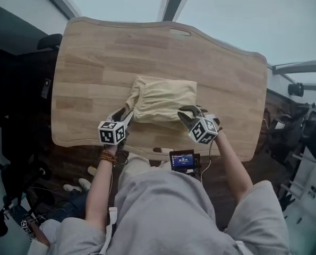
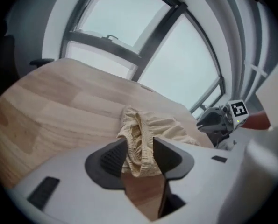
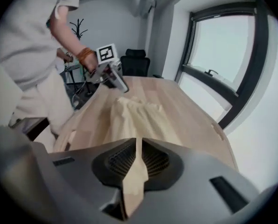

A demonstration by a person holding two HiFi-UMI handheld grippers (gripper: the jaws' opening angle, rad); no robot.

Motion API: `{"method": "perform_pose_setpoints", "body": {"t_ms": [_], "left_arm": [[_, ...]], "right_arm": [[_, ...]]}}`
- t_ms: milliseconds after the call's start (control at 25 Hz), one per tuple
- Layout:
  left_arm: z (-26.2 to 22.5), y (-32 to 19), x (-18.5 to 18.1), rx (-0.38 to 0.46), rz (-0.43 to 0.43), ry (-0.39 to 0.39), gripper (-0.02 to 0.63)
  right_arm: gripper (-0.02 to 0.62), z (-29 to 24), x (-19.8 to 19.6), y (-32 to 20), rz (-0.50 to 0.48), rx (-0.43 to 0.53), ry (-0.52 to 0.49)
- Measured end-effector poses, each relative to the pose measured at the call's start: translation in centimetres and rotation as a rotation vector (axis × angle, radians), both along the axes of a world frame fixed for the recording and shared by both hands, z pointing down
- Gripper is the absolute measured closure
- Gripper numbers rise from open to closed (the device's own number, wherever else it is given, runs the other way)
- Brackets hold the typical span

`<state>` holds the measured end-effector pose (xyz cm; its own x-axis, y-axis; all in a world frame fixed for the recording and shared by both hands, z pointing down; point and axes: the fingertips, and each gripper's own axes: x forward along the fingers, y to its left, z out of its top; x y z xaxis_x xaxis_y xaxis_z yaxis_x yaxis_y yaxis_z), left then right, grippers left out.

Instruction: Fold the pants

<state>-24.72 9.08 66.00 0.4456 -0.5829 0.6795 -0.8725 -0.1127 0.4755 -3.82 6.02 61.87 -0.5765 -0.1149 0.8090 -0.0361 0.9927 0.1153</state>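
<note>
Resting on wooden table, folded pants, big windows beyond

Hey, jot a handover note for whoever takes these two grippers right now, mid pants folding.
Left gripper: jaws apart, with the gathered waistband bunched between them, apparently loose.
Right gripper: shut on a thin fold of the pants.
Pants: lying on the wooden table, towards your edge.
Done: folded into a compact rectangle.
Left: probably one more fold, or just let go and smooth it.
</note>
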Motion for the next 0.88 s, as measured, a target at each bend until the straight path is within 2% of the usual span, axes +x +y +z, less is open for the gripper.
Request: {"method": "perform_pose_setpoints", "body": {"t_ms": [120,240,320,440,520,600,720,760,880], "left_arm": [[0.1,-0.9,1.5,0.016,0.129,-0.062,0.423],[1.2,-4.2,2.5,-0.001,0.213,-0.117,0.423],[2.3,-7.3,2.6,-0.035,0.241,-0.154,0.423],[4.4,-11.4,2.1,-0.097,0.231,-0.228,0.423],[5.6,-13.2,2.2,-0.141,0.239,-0.257,0.423],[6.8,-13.6,2.9,-0.193,0.285,-0.265,0.43],[7.1,-14.1,2.9,-0.212,0.303,-0.264,0.5],[6.5,-14.6,2.8,-0.193,0.285,-0.259,0.576],[4.4,-15.7,2.8,-0.103,0.256,-0.226,0.584]], "right_arm": [[0.551,2.9,2.8,4.8,0.028,-0.022,0.082],[0.54,5.2,3.2,5.7,0.126,0.053,0.139],[0.532,6.5,3.4,5.7,0.159,0.132,0.199],[0.532,7.4,3.7,5.2,0.199,0.225,0.257],[0.533,8.0,4.0,5.0,0.229,0.249,0.286],[0.547,8.8,4.1,5.2,0.252,0.226,0.308],[0.579,8.7,3.7,5.7,0.266,0.188,0.277],[0.582,8.1,3.5,6.0,0.255,0.184,0.25],[0.584,6.3,2.8,8.6,0.141,0.177,0.147]]}}
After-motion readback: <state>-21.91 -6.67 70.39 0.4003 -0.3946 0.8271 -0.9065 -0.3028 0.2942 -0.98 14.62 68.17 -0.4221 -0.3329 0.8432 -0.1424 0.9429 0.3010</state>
